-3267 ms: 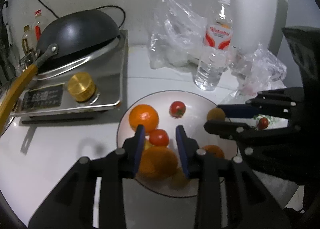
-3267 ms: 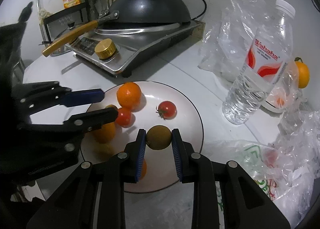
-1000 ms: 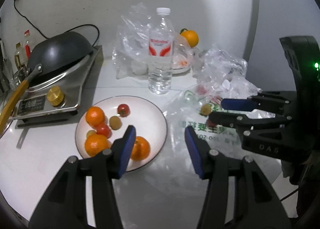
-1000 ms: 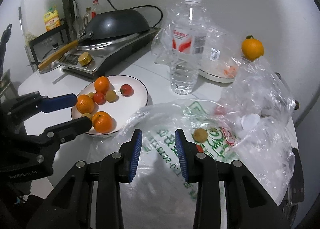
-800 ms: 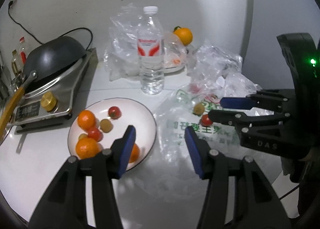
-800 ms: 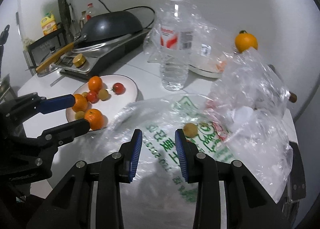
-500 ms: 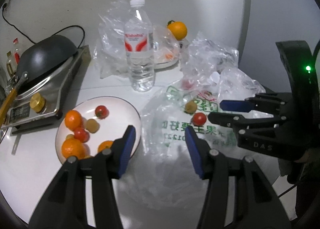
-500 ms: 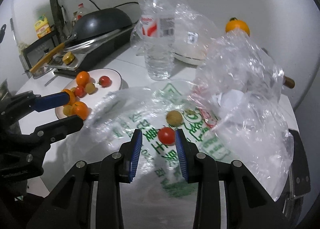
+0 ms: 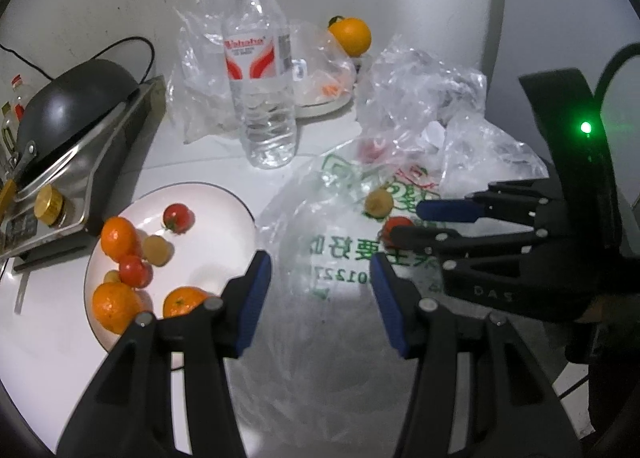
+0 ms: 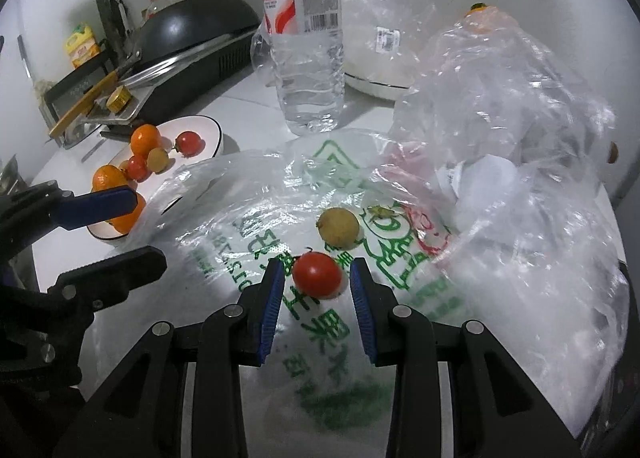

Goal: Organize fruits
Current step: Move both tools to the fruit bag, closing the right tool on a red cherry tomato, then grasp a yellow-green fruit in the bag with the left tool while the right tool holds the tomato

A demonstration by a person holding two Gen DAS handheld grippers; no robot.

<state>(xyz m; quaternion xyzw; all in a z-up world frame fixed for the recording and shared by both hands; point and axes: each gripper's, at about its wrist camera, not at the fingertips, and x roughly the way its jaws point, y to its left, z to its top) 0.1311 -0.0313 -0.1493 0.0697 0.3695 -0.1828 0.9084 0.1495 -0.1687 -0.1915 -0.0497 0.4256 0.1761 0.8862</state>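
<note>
- A white desk [image 9: 60, 342] under dim light carries a printed plastic bag [image 10: 280, 194] spread across its near half.
- The right gripper [image 10: 316, 290] has its fingers parted around a red tomato [image 10: 317, 274] lying on the bag, with small gaps either side.
- The left gripper [image 9: 320, 298] hangs with fingers apart, empty.
- A yellowish fruit [image 10: 338, 227] sits just beyond.
- The plate [image 9: 224, 226] of fruit is partly hidden.
</note>
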